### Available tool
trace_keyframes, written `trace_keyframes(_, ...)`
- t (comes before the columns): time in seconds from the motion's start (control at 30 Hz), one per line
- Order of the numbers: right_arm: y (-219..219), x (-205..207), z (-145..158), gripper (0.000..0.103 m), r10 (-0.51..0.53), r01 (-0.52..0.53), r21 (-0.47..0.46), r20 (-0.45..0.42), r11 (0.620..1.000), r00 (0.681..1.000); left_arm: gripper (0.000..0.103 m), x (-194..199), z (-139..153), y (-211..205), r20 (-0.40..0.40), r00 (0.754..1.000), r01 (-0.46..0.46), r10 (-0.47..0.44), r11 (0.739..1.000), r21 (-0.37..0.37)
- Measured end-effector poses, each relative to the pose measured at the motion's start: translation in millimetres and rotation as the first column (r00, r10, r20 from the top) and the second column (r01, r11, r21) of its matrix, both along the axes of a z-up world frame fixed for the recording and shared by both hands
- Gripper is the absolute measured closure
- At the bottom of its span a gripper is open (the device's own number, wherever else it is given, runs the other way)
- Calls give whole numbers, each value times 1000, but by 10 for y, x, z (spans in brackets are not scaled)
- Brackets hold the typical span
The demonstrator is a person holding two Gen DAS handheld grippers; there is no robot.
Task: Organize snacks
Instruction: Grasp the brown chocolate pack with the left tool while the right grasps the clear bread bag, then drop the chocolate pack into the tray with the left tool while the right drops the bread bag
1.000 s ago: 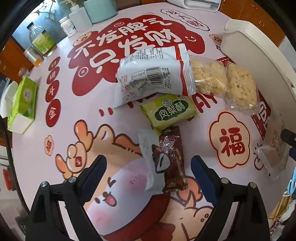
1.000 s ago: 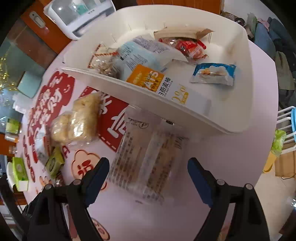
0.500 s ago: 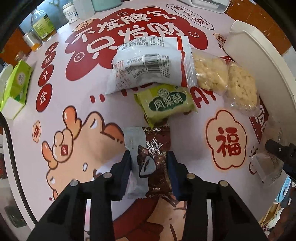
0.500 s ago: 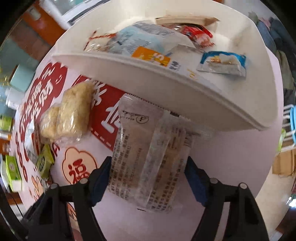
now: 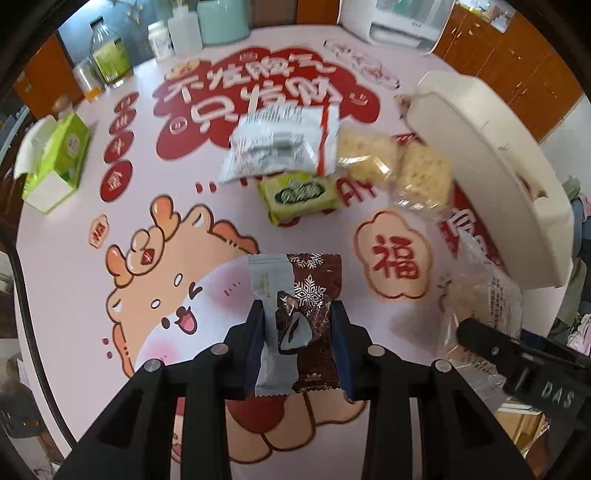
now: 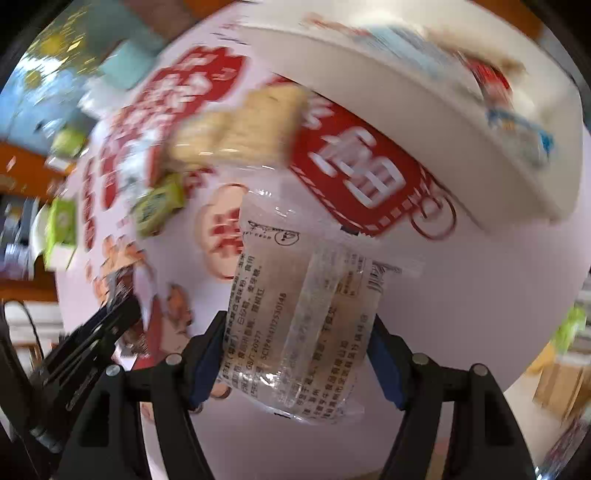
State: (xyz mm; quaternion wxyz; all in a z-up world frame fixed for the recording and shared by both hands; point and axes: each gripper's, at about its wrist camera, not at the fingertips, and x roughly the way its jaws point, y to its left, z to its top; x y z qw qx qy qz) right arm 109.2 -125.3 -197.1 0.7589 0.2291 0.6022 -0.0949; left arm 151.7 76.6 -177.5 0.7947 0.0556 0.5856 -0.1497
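My left gripper (image 5: 298, 334) is shut on a brown and grey snowflake snack packet (image 5: 299, 314), lifted above the table. My right gripper (image 6: 297, 360) is shut on a clear packet of pale biscuits (image 6: 299, 314), also off the table; that packet shows at the right of the left wrist view (image 5: 484, 310). The white snack tray (image 6: 424, 103) stands beyond it with several packets inside. On the table lie a green packet (image 5: 301, 195), a white bag (image 5: 280, 144) and two clear packs of yellow crackers (image 5: 395, 166).
A green tissue box (image 5: 55, 158) stands at the table's left edge. Bottles and jars (image 5: 110, 59) line the far edge. A white appliance (image 5: 399, 18) sits at the far right. The right wrist view is motion-blurred.
Both grippers closed on their packets and lifted them. The right gripper pulled its clear packet back from the tray and swung; the left rose with the brown packet.
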Motion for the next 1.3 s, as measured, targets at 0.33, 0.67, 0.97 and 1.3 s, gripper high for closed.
trace_keyframes(0.33,-248,-97,908,31,156,-93,-239,257,966,954,70,3,727,-459,149,989,7,-1,999,-41)
trace_keyframes(0.67,-1464,-50,1258,31,209,-121,-275,316,954,925,70,-23,1170,-1610,231,972,-40,50,998,-48)
trace_keyframes(0.97,-2359,130,1321,31,271,-166,-330,304,929,913,70,94,1175,-2602,229,970,-73,80,997,-40)
trace_keyframes(1.3,-2665,447,1273,29,344,-224,-373,294,900,892,70,405,1205,-3062,256,960,-113,112,994,-13)
